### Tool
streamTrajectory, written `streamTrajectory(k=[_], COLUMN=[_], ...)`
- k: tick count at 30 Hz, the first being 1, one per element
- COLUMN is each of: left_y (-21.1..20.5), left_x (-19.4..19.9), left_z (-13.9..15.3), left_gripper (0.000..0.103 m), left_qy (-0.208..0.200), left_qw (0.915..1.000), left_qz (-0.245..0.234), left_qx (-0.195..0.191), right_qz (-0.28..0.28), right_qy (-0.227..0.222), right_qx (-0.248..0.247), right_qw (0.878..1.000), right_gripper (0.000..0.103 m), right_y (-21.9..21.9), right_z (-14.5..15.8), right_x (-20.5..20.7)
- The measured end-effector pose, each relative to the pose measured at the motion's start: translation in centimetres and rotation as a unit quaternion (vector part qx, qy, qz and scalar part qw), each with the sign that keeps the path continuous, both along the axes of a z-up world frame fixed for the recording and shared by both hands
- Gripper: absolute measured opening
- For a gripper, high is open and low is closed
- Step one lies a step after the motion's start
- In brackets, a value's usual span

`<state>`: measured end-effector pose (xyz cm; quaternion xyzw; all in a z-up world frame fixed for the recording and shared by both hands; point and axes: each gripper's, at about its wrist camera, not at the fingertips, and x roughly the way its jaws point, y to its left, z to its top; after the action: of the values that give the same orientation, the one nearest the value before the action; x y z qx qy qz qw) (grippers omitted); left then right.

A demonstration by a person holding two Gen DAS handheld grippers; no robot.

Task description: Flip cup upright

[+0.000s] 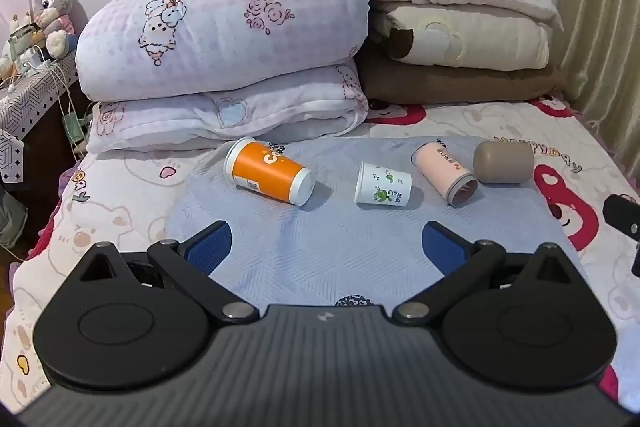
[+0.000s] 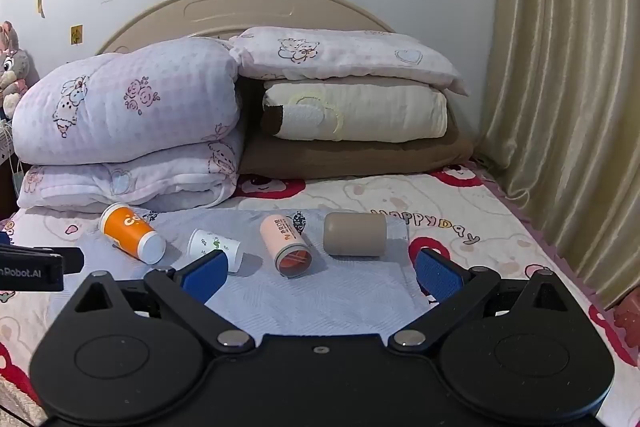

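Observation:
Several cups lie on their sides on a light blue cloth [image 1: 320, 251] on the bed. From left to right: an orange cup [image 1: 268, 173] [image 2: 130, 233], a small white cup with green leaves [image 1: 383, 185] [image 2: 214, 247], a pink cup [image 1: 444, 173] [image 2: 286, 245] and a taupe cup [image 1: 503, 161] [image 2: 354, 234]. My left gripper [image 1: 326, 247] is open and empty, short of the white cup. My right gripper [image 2: 320, 273] is open and empty, just short of the pink cup. Its left finger [image 2: 204, 273] hides part of the white cup.
Folded quilts [image 1: 224, 67] and pillows [image 1: 460, 39] are stacked behind the cups against the headboard. A curtain [image 2: 560, 87] hangs on the right. A bedside table [image 1: 32, 91] with a plush rabbit and cables stands at the left. The other gripper shows at the frame edges [image 2: 36, 267].

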<state>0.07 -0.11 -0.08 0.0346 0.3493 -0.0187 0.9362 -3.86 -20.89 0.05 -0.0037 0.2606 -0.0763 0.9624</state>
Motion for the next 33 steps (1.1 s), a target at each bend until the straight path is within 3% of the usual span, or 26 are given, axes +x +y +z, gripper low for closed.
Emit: streamTrajectory(k=[10,21,33], left_y=[0.4,-0.9,-1.2], left_x=[-0.3,-0.6,-0.9], left_z=[0.6,-0.1,0.1], left_gripper=[0.103,0.103,0.103], left_qy=[-0.011,-0.036,-0.043], left_qw=[0.9996,0.9982,0.9986], left_qz=[0.01,0.005,-0.005], left_qx=[-0.026,0.048,0.032], right_qz=[-0.007,-0.006,-0.008], right_qy=[0.003,0.008,0.011], right_qx=[0.002,0.01,0.011], right_qw=[1.0,1.0,1.0], right_gripper=[0.102,0.102,0.102], right_y=[-0.4,-0.7,-1.0], right_z=[0.0,-0.4,-0.6], right_x=[0.2,0.4,0.7])
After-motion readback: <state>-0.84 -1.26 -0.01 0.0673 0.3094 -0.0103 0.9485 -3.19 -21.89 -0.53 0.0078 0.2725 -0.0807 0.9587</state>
